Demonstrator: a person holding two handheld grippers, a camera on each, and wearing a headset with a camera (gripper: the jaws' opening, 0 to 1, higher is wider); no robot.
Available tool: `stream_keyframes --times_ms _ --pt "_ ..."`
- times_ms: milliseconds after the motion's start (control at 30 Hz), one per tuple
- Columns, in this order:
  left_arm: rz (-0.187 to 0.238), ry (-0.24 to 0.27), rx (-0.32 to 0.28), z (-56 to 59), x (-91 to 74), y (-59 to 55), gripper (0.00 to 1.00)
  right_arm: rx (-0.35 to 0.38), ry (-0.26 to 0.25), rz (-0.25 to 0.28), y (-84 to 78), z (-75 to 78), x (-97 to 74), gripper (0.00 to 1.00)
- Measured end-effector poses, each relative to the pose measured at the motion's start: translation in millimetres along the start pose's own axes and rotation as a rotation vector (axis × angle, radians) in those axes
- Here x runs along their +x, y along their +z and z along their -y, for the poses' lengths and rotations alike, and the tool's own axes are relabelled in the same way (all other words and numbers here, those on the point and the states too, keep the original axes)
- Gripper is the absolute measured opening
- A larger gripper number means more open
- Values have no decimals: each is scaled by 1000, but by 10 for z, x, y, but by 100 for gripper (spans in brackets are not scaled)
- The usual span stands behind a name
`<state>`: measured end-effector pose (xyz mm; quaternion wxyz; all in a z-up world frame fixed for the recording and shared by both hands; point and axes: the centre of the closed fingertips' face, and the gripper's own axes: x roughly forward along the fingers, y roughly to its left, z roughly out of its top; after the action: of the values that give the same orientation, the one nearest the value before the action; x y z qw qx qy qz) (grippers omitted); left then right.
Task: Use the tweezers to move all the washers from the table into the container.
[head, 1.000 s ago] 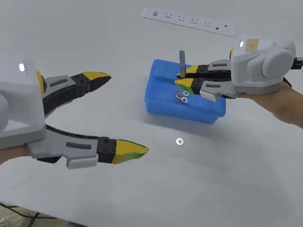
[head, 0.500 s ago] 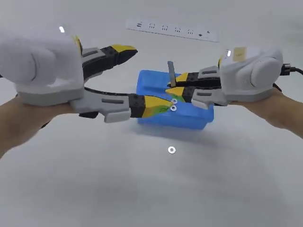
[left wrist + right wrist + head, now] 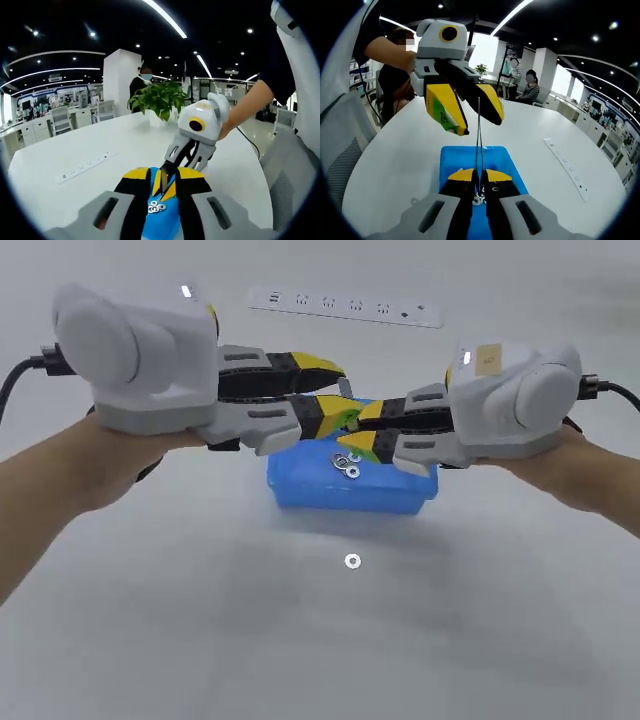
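- Out on the bare table (image 3: 200,640): one lone washer (image 3: 352,561), lying flat, well clear of the container's near wall.
- Inside the blue container (image 3: 320,490): a small cluster of washers (image 3: 348,462), bunched together and touching, about mid-floor.
- Right above that cluster: the tweezers (image 3: 478,145), standing upright, two thin arms running up side by side.
- Lower end tucked away between the jaws holding it, so can't tell whether the tips pinch anything.
- Clamped onto the tweezers low down: the right gripper (image 3: 479,175), jaws squeezed in on both arms, yellow tips almost together.
- Up at the tweezers' top end: the left gripper (image 3: 163,175), coming in from the opposite side, jaws parted, one yellow tip on either side of the thin metal.
- Can't tell whether those tips touch the tweezers.
- From the head view: both grippers nose to nose over the container, tips close together, a hand behind each.
- Along the far side of the table: a white power strip (image 3: 345,307), well behind the container.
- Further back in the left gripper view: a leafy potted plant (image 3: 159,97), standing on the table.
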<state>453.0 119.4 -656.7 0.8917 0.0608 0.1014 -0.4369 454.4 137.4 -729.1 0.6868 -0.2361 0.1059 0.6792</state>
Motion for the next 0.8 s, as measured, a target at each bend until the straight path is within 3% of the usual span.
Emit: stream_keyframes --times_ms 100,200,267,300,367,400,500,533,733,800 --pt "2 -23 7 44 -2 4 19 -3 8 -2 0 -22 -4 7" --pt "11 -55 11 100 -5 21 9 -4 19 -1 -4 -54 -12 7" --pt "5 -112 16 189 -15 18 8 -15 38 2 2 -108 -17 7" --pt "-10 -115 72 181 -21 10 8 -28 49 -1 3 -142 -19 7" --pt "-30 -145 101 230 -24 -4 7 -34 57 -3 0 -161 -20 8" --pt "-45 -143 154 234 -14 1 7 -35 59 -4 -3 -169 -20 8" --pt "-80 -161 217 264 12 -8 5 -44 55 -11 -14 -163 -16 8" --pt "-90 -207 221 335 10 -19 4 -49 58 -14 -17 -166 -18 9" --pt "-89 -197 252 285 47 0 4 -74 47 -38 -42 -143 -61 10" --pt "-93 -192 262 265 76 1 4 -116 2 -68 -66 -60 -87 12"
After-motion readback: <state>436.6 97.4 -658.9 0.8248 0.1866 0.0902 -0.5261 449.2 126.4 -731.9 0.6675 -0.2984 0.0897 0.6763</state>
